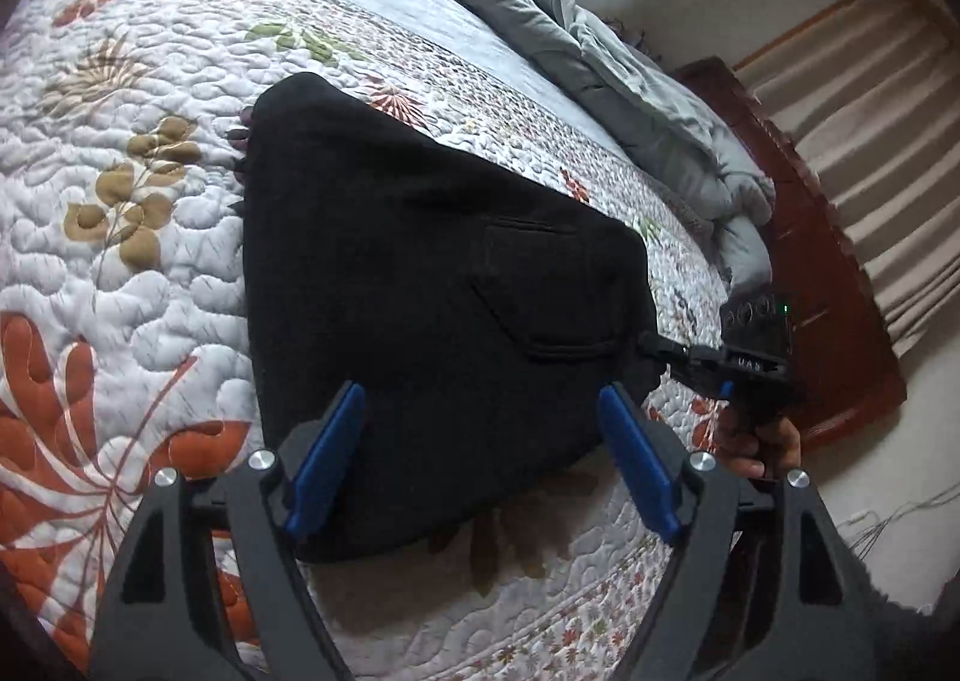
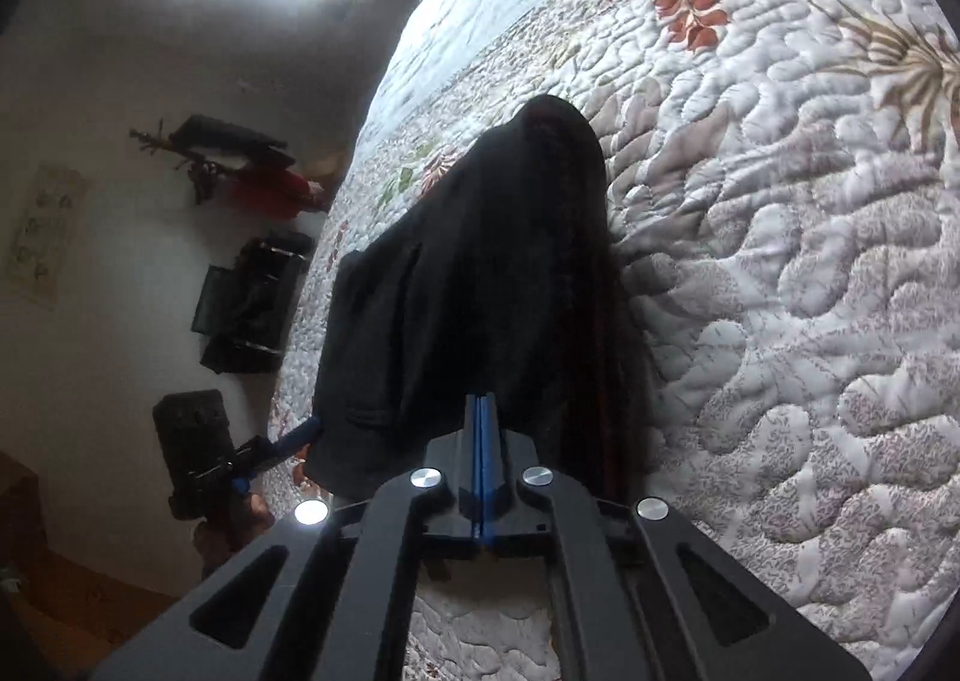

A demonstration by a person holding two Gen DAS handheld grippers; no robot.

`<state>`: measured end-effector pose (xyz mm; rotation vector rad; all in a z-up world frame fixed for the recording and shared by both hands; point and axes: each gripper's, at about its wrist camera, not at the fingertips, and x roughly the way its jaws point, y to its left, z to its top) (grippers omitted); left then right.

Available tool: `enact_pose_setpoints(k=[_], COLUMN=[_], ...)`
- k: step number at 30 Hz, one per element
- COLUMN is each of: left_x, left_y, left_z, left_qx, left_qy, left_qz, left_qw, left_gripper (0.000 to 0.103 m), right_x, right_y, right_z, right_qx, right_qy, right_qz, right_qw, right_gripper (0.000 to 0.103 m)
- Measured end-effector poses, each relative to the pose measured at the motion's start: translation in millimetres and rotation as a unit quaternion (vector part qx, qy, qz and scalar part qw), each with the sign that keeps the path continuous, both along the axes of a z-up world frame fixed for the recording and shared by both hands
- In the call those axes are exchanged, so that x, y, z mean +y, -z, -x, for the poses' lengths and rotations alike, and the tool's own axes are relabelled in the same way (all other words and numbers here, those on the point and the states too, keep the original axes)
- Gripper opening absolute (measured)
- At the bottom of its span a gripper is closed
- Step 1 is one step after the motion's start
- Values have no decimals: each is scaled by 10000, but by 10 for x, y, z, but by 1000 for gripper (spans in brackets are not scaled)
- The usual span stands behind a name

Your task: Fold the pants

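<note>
**One gripper pinches the pants, the other waits wide open**

The right gripper (image 2: 482, 399) has its two blue pads pressed tight together on the near edge of the soft black cloth pants (image 2: 480, 273). In its own view the cloth rises away from the pads toward 12 o'clock.

The left gripper (image 1: 480, 399) has its blue fingers (image 1: 327, 459) spread wide. They hang over the pants near the near edge and hold nothing.

The pants (image 1: 420, 285) lie as a folded dark pile on the white quilted bedspread with orange and brown flowers (image 1: 120, 273). From the left camera, the right gripper (image 1: 651, 344) nips the pile's side at 3 o'clock. A grey rumpled blanket (image 1: 630, 81) sits at 1 o'clock.

I think the pants are light, floppy and a bit thick. They will sag and bend, not slide or break. A good place to grab looks like the near edge, well apart from the right gripper's spot, so the cloth stays flat.
</note>
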<state>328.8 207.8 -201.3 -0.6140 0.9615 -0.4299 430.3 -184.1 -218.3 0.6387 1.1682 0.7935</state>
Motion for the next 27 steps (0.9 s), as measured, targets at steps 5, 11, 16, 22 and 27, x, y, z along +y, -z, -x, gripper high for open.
enact_pose_setpoints(k=[5, 11, 16, 22, 27], left_x=[21, -248, -539, -811, -957], left_y=[-312, -921, -1370, -1684, -1988], left_z=[287, 1154, 1931, 2807, 3446], left_qx=[-155, -677, -1055, -1405, -1677], left_qy=[-345, -835, -1249, -1615, -1973], left_qz=[-274, -1761, -2706, -2929, -3033], left_qw=[9989, 9785, 9487, 9319, 9170], left_gripper=[94, 100, 100, 100, 100], right_x=[-149, -301, -200, 59, 200], right_y=[-592, -1231, -1601, -1932, -2106], right_z=[475, 1493, 2560, 3685, 4281], right_qx=[-633, -1410, -1958, -3044, -3248], right_qy=[375, 1127, 1511, 1917, 1675], right_qz=[156, 876, 1571, 2757, 2986], right_qw=[9972, 9797, 9561, 8914, 8816], right_gripper=[36, 86, 96, 99, 99])
